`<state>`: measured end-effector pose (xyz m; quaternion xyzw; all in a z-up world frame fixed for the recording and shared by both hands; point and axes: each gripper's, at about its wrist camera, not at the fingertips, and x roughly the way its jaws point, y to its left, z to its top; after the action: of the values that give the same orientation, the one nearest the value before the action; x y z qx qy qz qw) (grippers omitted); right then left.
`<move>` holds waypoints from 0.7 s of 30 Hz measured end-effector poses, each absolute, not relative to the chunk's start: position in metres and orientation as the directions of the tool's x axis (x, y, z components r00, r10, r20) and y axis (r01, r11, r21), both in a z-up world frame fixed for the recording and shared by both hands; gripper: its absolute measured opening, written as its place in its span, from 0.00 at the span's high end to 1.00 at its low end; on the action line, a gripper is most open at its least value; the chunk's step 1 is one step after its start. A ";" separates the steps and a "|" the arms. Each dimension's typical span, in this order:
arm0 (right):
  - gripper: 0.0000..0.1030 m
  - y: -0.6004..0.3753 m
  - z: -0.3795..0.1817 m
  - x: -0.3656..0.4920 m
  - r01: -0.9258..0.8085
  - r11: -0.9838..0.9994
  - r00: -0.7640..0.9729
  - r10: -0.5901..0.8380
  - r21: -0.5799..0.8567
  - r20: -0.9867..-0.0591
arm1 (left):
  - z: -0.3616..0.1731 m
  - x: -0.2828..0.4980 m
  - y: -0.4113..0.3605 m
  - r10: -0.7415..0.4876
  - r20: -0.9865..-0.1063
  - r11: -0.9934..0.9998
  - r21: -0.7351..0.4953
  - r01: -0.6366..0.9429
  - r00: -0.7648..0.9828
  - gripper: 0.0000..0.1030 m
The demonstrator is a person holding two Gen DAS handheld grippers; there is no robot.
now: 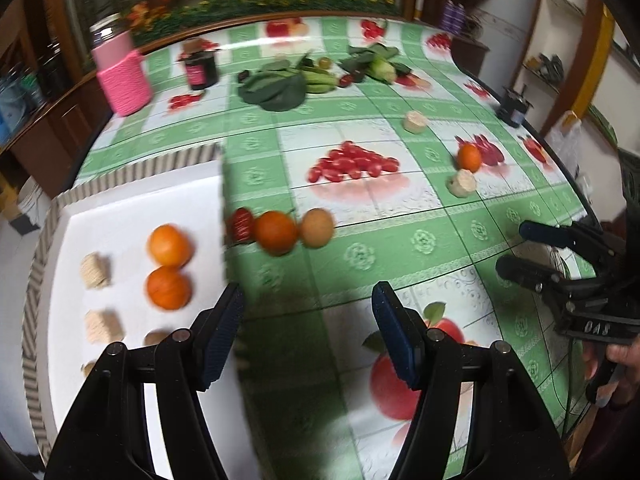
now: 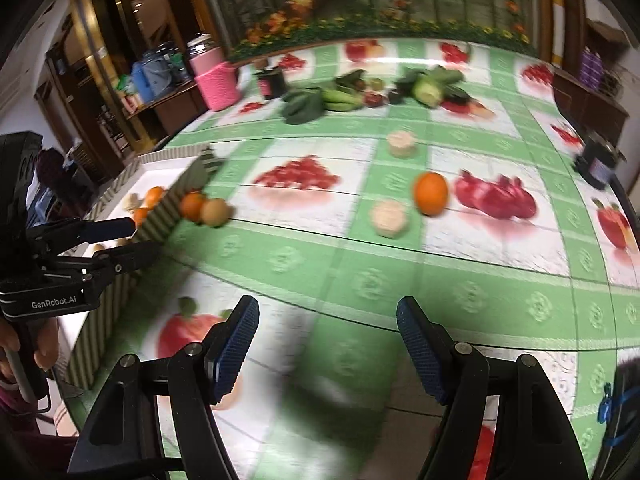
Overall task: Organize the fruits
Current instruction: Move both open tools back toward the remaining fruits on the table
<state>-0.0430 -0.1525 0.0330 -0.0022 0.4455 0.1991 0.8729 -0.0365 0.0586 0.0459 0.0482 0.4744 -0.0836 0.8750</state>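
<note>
Mostly round glossy oranges (image 1: 169, 267), ridged cardboard tray (image 1: 40, 248), glossy printed tablecloth (image 1: 360, 256)

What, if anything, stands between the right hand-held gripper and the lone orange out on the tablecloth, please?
Nothing visible does. The right hand-held gripper is open and empty, and only bare tablecloth lies between it and the orange. A pale round piece sits just left of the orange, beside the straight path.

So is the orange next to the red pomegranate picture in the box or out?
Out. That orange sits on the green tablecloth, far from the white box holding two oranges.
</note>
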 end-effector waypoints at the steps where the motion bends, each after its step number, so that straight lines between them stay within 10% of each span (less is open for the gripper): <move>1: 0.29 -0.159 0.032 -0.039 -0.337 0.925 0.526 0.337 0.173 -0.781 | 0.045 -0.033 0.056 -0.106 -0.842 0.978 0.008 0.209 0.530 0.37; 21: 0.33 -0.144 0.025 0.018 -0.337 0.932 0.526 0.306 0.136 -0.793 | 0.034 0.022 0.024 -0.080 -0.865 0.839 0.211 0.502 0.496 0.37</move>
<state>0.0178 -0.1443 0.0251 -0.0171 0.4504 0.1841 0.8735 0.0224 0.0241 0.0343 0.2244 0.4707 -0.1743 0.8353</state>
